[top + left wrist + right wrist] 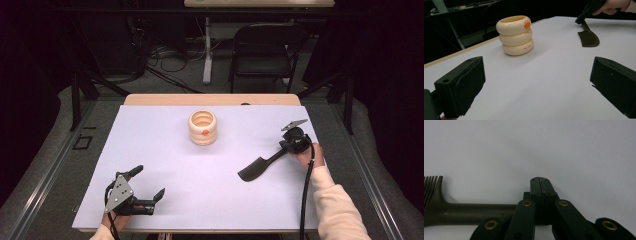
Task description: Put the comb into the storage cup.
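The table (150, 200), covered by a pale sheet, carried just two things, and the work appeared to be at an early stage. Near the middle of the far edge stood a cream holder (202, 128) made of three stacked rings, upright, with a small orange mark on its upper ring and its hollow open and, as far as the high view showed, holding nothing. Well apart from it, toward the right edge, a dark comb-like spatula (256, 167) was held with its broad toothed head low over or resting on the sheet, its handle running up and to the right into the right gripper (286, 148). That gripper's jaws were pressed together; in the right gripper view the handle (474, 212) passed behind them at their base, so it seemed pinched there, though the exact contact was hidden. The left gripper (149, 184) sat near the front left corner, its jaws spread wide with nothing between them, facing the holder from a distance. Judging from this, the grasp on the tool looked done, while lifting it, carrying it across to the holder and standing it inside the rings were all left to do, with the left gripper perhaps free to steady the holder.
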### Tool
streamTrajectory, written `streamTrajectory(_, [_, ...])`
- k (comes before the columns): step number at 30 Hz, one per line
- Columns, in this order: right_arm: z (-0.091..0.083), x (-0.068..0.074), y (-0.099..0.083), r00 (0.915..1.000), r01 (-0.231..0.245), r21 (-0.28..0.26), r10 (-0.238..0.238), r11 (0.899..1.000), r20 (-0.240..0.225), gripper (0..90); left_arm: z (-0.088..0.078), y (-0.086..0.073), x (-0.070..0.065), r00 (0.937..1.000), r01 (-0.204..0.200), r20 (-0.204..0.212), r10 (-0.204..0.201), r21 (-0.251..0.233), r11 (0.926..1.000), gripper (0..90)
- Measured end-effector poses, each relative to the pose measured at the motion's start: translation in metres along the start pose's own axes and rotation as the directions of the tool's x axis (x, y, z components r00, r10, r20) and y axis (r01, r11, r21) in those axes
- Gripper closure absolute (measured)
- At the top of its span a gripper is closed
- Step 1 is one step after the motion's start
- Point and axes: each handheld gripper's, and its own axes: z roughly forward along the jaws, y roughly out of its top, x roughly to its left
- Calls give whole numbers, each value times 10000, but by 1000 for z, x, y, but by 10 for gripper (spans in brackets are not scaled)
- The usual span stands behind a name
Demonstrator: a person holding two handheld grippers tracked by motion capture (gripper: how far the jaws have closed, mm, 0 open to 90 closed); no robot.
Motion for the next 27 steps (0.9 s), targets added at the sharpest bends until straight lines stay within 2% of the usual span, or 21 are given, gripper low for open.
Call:
streamTrajectory(14, [-5, 5, -3, 9999, 82, 430, -79, 9990, -75, 900, -1, 1, -1, 10000, -35, -3, 35, -29, 10000, 0])
streamTrajectory(20, [-6, 8, -3, 9998, 188, 420, -185, 9989, -89, 900, 0, 0, 0, 10000, -1, -15, 0, -32, 10000, 0])
streamTrajectory(27, [-8, 7, -5, 10000, 58, 599, -55, 9982, -58, 900, 0, 0, 0, 10000, -11, -3, 11, -38, 10000, 0])
